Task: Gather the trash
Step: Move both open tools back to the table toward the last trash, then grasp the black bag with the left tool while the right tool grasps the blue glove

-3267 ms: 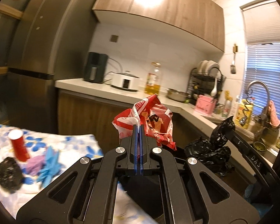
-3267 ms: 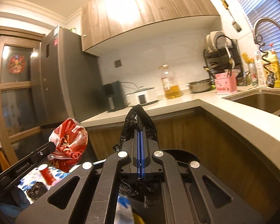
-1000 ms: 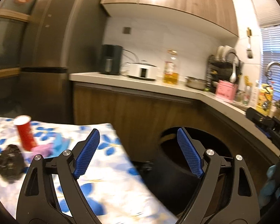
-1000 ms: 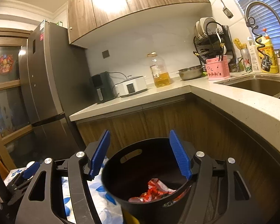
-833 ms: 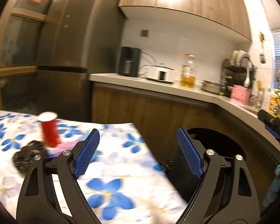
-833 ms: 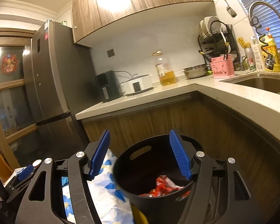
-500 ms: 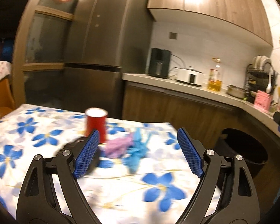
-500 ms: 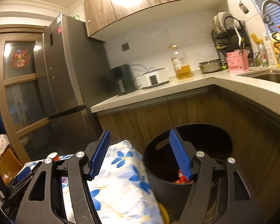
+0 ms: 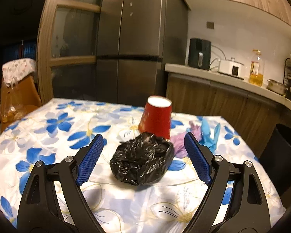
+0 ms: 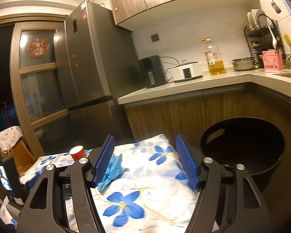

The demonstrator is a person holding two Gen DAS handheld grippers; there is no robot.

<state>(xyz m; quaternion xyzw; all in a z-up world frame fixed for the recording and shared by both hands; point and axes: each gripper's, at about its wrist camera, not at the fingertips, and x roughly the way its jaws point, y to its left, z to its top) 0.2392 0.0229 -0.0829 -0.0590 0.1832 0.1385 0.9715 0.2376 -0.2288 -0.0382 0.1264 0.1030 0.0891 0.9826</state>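
Observation:
A crumpled black plastic bag (image 9: 142, 160) lies on the flowered tablecloth (image 9: 48, 136). My left gripper (image 9: 143, 159) is open, its blue pads on either side of the bag, not touching it. Behind the bag stands an upturned red paper cup (image 9: 157, 116), with a purple glove (image 9: 181, 144) and a blue glove (image 9: 209, 134) to its right. My right gripper (image 10: 145, 161) is open and empty over the table's near corner; the blue glove (image 10: 112, 169) lies by its left pad, the red cup (image 10: 78, 153) farther back. The black trash bin (image 10: 242, 145) stands at the right.
The bin also shows at the right edge in the left wrist view (image 9: 283, 151). A wooden counter (image 10: 184, 91) with appliances and an oil bottle (image 10: 215, 58) runs behind. A grey fridge (image 9: 130, 38) stands at the back. A chair (image 9: 17, 89) with a bag stands left of the table.
Both grippers dropped their trash into the bin and opened. Both then swung left from the bin to the table; the left now straddles the black bag.

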